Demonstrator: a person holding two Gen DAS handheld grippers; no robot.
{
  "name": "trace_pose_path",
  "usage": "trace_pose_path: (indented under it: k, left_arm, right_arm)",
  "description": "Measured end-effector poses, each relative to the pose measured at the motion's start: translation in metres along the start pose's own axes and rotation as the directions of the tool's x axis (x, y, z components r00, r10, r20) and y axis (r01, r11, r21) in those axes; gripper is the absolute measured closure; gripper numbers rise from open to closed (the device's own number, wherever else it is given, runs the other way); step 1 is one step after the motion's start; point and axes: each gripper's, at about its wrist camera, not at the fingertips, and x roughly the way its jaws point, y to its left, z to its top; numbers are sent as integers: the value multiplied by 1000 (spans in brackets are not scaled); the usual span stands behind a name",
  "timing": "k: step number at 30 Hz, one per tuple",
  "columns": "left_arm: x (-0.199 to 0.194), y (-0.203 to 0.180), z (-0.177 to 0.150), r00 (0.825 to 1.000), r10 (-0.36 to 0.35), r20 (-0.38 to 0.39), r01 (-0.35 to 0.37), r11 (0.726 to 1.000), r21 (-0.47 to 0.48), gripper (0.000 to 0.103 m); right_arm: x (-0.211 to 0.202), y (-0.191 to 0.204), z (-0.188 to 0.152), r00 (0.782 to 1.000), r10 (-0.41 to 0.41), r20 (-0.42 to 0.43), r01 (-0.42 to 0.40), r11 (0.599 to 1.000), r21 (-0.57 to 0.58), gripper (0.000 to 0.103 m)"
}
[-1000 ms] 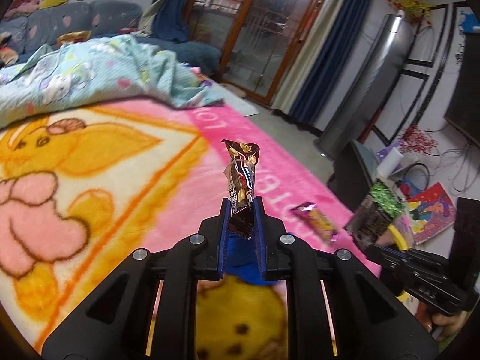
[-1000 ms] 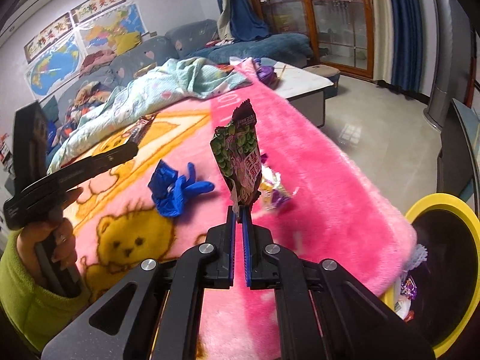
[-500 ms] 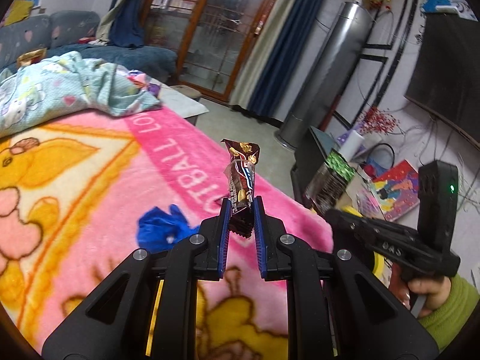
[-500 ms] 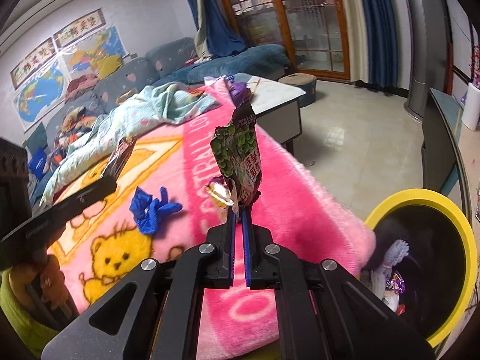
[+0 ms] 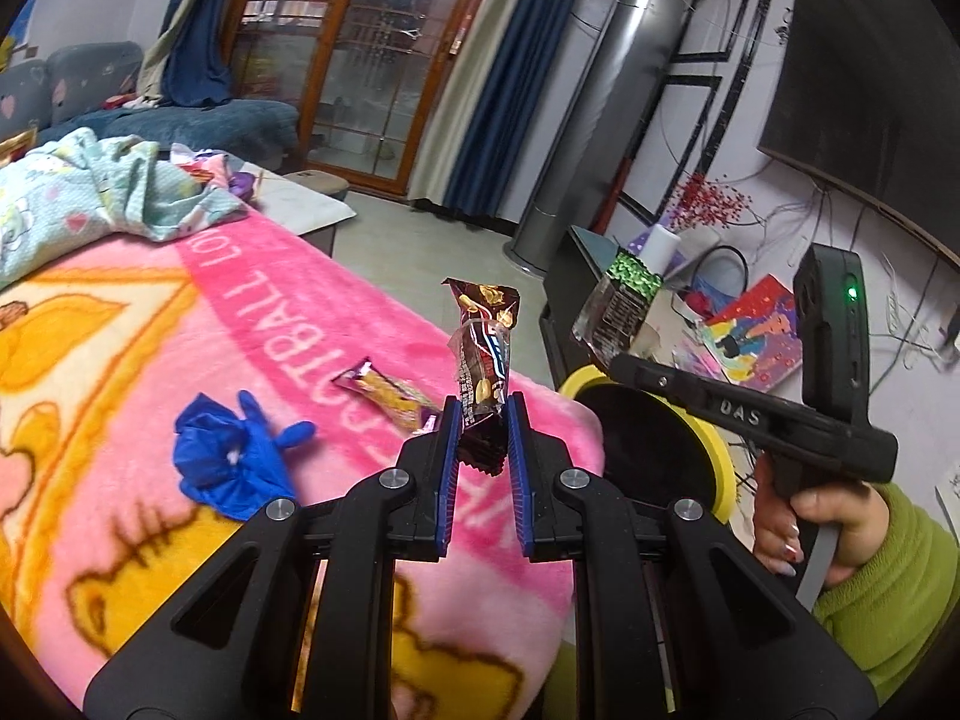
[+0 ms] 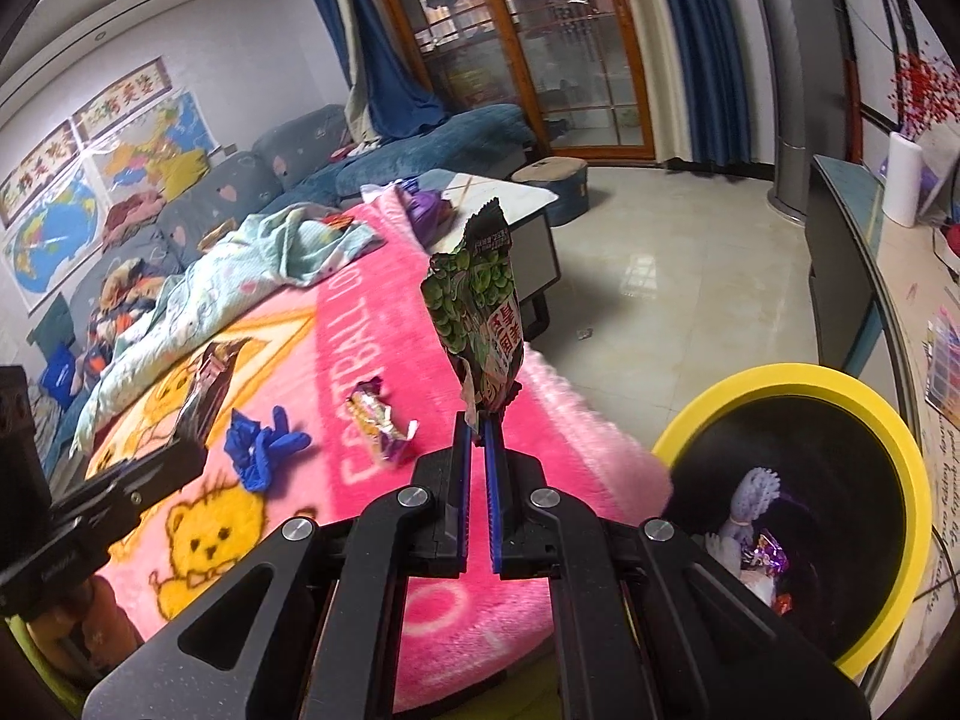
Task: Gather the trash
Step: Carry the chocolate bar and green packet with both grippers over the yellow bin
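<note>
The left gripper (image 5: 479, 420) clenches the lower end of a dark brown crinkled chocolate-bar wrapper (image 5: 483, 348), which stands upright between its blue pads; the wrapper's bottom edge is partly hidden behind the left pad. The right gripper (image 6: 474, 426) pinches the bottom corner of a green pea-printed snack bag (image 6: 480, 312), upright too; the print on it is too small to read.

A yellow-rimmed black round trash bin (image 6: 900, 438) stands on the floor to the right of the bed edge; its near rim is cut off by the gripper body, and the crumpled bits inside, one silvery purple, are hard to make out. In the left wrist view the bin (image 5: 576, 381) is mostly hidden behind the right-hand tool.

On the pink plush cartoon blanket (image 6: 360, 324) lie a crumpled blue disposable glove (image 6: 261, 444) and, just right of it, a purple-and-yellow candy wrapper (image 6: 378, 420); a pale green printed quilt (image 6: 252, 264) is heaped at the far end.

Beyond are a grey-blue sofa (image 6: 288, 180), wall maps (image 6: 72, 198), wood-framed glass doors (image 6: 564, 60) with blue curtains, and a tiled floor (image 6: 678, 276).
</note>
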Motion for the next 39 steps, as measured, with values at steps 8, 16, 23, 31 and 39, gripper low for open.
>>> trace_pose_path:
  k: [8,16,23,31,39]
  left_arm:
    - [9,-20,-2,1000,-28,-11,28,999,46,93]
    - [20,-42,-3,998,-53,-28,55,994,91,93]
    - [34,-62,-4,996,-72,-45,78,988,135,93]
    - [52,-87,-6,993,-98,-59,107,977,184,93]
    - [70,-114,-10,988,-128,-82,144,962,231,93]
  right_arm:
    - [-9,-28,-3,999,-41,16,39,997,64,98]
    - [-18,-60,-10,996,-84,27,79,987,141,98]
    - [-24,-85,-16,992,-123,30,115,974,197,98]
    - [-28,-117,-25,988,-155,19,144,951,274,98]
    - [-34,-148,-35,981,-193,1,180,920,347,98]
